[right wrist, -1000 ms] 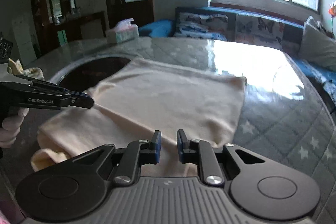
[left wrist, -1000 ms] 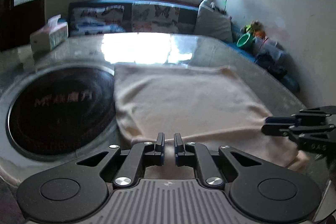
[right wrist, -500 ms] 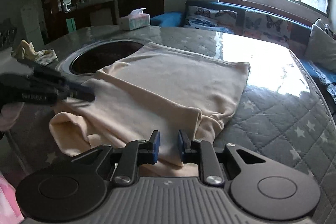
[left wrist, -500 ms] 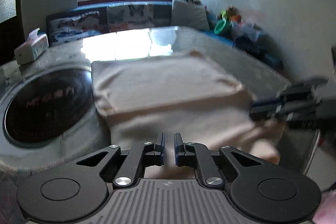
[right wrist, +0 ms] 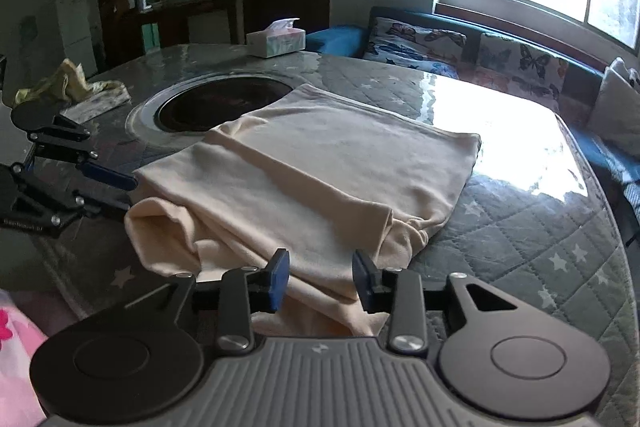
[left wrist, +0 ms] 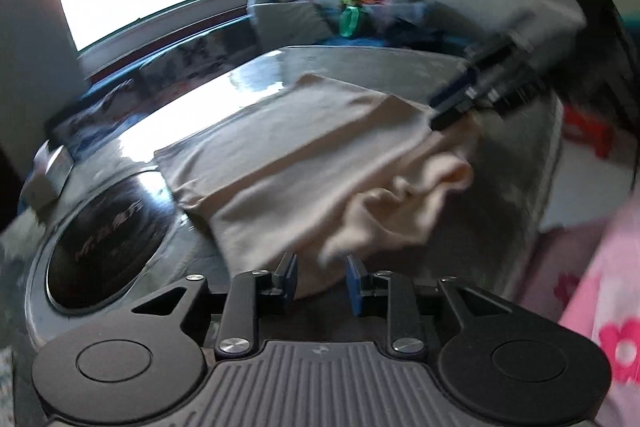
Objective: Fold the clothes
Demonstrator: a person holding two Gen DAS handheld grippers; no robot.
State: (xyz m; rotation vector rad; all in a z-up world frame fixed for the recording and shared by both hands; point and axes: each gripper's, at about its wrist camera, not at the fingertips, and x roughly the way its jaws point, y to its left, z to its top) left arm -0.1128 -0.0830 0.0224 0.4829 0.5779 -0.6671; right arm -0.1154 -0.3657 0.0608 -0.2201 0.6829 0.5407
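The cream garment lies part-folded on the counter — soft, light, floppy. Both hand-held grippers, left and right, have just been opening, gripping nothing; best pinch the doubled near edge.

Both tools black plastic: right gripper has a ribbed grey base, round discs at lower left and right, silver screws, blue pads. Left gripper same build. Pink floral sleeve at right edge of left view.
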